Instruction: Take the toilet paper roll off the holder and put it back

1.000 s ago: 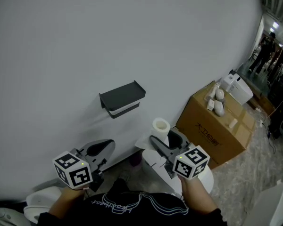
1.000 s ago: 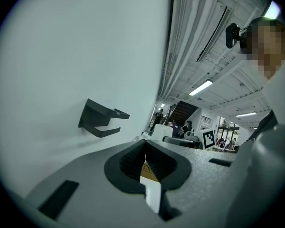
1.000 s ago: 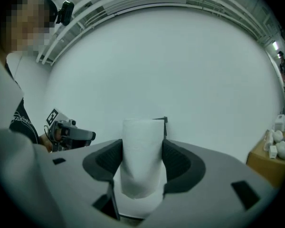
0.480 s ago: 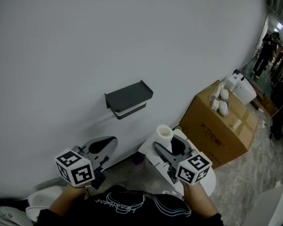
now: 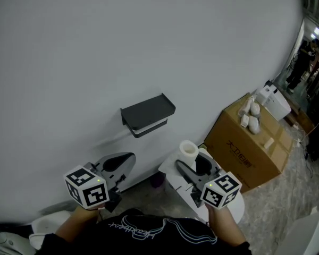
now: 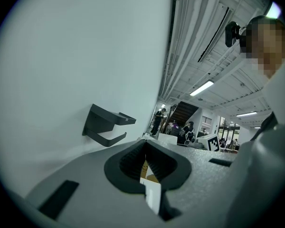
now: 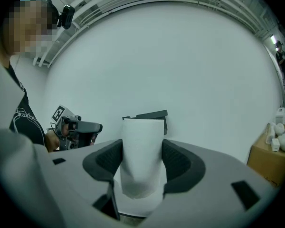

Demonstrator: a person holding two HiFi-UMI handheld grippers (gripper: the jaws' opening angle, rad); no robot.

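A: What does the head view give that the two gripper views do not?
B: Both tools at once. The right tool point(image 5: 193, 162) pinches the white toilet paper roll point(image 5: 188, 149), which stands upright. The roll is below and to the right of the dark grey wall holder with a flat shelf on top point(image 5: 148, 113), apart from it. The left tool point(image 5: 125, 161) is lower left of the holder.
A: And the grip itself?
B: The right gripper view shows it: the dark pads point(image 7: 106, 159) press on both sides of the roll. In the left gripper view the jaws are pressed together on nothing. There the holder's hooked arm point(image 6: 107, 139) shows from the side, its open end at the right.
A: Room to move?
B: Bare white wall point(image 5: 122, 47) surrounds the holder. The brown cardboard box point(image 5: 250, 145) stands well to the right.
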